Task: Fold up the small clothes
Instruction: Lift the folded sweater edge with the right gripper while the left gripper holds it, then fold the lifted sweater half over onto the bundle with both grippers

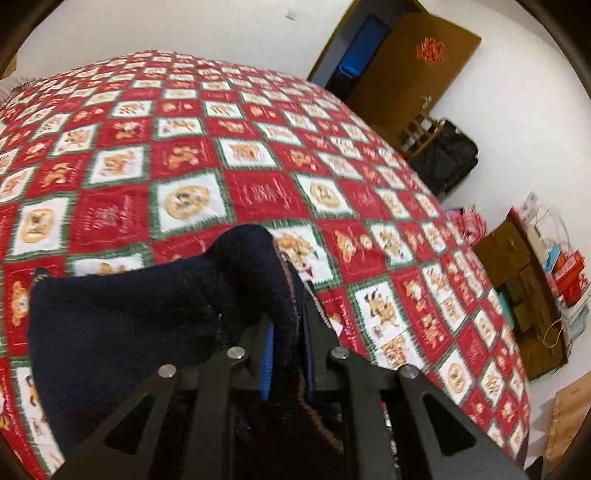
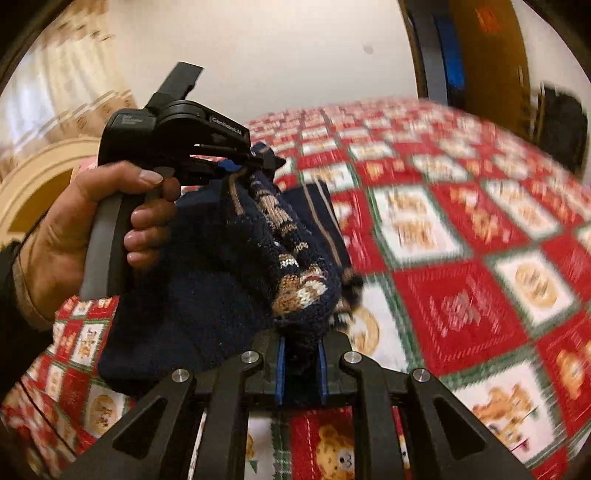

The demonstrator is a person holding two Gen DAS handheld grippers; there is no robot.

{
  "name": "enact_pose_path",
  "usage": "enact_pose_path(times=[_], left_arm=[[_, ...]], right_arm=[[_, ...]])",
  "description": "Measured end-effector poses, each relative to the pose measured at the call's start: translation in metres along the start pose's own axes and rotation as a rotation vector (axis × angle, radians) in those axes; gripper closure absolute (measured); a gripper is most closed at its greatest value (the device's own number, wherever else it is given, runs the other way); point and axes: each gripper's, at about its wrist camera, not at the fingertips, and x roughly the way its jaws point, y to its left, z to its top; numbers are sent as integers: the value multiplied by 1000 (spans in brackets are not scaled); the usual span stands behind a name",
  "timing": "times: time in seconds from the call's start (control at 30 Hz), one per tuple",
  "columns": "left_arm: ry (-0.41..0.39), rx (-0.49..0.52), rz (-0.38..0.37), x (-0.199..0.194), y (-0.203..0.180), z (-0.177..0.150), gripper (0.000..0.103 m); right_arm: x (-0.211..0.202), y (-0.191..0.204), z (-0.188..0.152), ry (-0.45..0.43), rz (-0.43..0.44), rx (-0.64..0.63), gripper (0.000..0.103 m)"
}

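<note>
Grippers, two: left gripper (image 1: 288, 332) and right gripper (image 2: 301, 350) each clamped on navy sweater (image 2: 207, 258), lower centre, above red quilt (image 1: 258, 147)

Red patchwork bedspread (image 1: 258, 155) over bed; white wall (image 1: 184, 26), brown door (image 1: 413, 70), curtains (image 2: 62, 85), cardboard boxes (image 1: 517, 258)

Open quilt (image 1: 258, 155) ahead, boxes and bags (image 1: 528, 266) crowding floor right, dark case (image 1: 447, 155) by wall
</note>
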Motion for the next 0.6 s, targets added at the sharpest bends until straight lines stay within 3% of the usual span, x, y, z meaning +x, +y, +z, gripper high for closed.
enact_pose_path(times=[0.17,0.27,0.37,0.47,0.53,0.57,0.6], left_arm=[[2,69,45,9,-19,-3,82],[-34,155,22,-5,-39,-9,81],[-93,252,41,-30,-54,-24,62],[-132,310,86,-52,-53,-44,56],[-142,317,145,-64,-43,-62,53],[-150,323,183,-70,-38,-70,50],[-163,326,212,-79,-30,-83,47]], right_arm=[[-2,-13,-3,50,65,83,90],[-3,-19,-4,77,105,123,90],[-5,-24,-7,101,126,159,90],[-8,-25,-9,101,110,148,90],[-16,-27,-9,72,78,136,84],[-24,-28,-7,45,31,124,69],[-31,-28,-4,11,-8,105,63]])
